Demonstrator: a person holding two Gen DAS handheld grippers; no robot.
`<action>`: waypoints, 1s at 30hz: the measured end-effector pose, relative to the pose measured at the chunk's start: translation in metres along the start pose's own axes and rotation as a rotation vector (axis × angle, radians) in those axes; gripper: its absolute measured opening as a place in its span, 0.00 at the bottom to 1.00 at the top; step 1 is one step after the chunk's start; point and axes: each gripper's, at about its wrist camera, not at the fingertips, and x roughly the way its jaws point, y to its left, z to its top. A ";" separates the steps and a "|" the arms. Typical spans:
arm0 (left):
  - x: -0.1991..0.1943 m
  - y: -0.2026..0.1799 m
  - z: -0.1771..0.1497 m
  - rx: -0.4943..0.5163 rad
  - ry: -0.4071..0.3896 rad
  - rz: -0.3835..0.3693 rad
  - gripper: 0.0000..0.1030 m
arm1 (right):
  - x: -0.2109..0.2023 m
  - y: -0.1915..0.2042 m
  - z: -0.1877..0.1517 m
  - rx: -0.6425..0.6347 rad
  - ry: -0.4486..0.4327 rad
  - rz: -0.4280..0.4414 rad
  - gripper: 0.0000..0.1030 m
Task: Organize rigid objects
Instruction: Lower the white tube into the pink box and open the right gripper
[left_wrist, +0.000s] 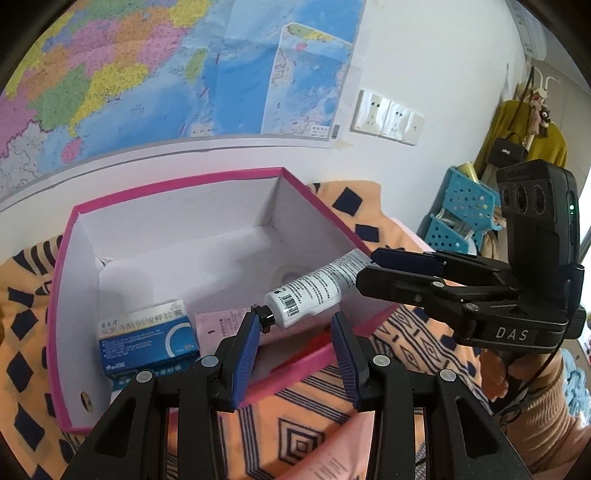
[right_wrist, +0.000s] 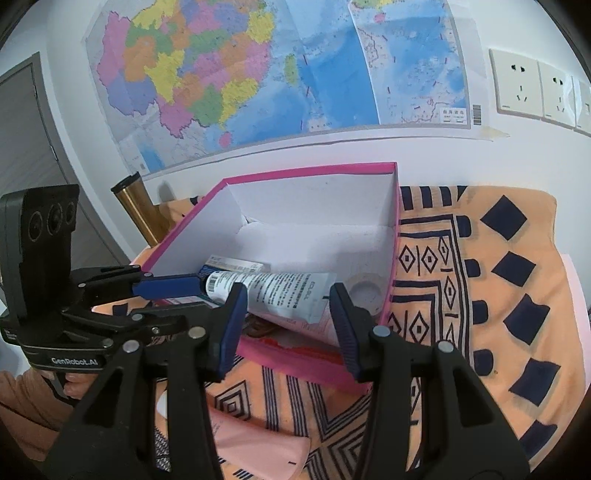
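Observation:
A white tube with a black cap hangs tilted over the open pink box, cap end lowest. My right gripper is shut on the tube near its flat tail, and the tube lies slanted across the fingertips. In the left wrist view the right gripper comes in from the right over the box's near corner. My left gripper is open with nothing between its pads; its left fingertip is right beside the cap. In the box lie a blue medicine carton, a pink packet and a white tape roll.
The box stands on an orange patterned cloth against a wall with a map. A gold cylinder stands behind the box's left corner. Blue perforated baskets are stacked at the far right. A pink item lies on the cloth in front.

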 end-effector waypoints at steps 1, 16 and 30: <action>0.002 0.000 0.001 0.003 0.003 0.008 0.38 | 0.003 -0.001 0.001 0.002 0.005 -0.001 0.48; 0.033 0.016 0.011 -0.031 0.065 0.020 0.38 | 0.034 -0.017 0.005 0.036 0.079 -0.041 0.48; 0.044 0.021 0.002 -0.053 0.098 0.016 0.38 | 0.036 -0.015 0.009 0.034 0.062 -0.082 0.48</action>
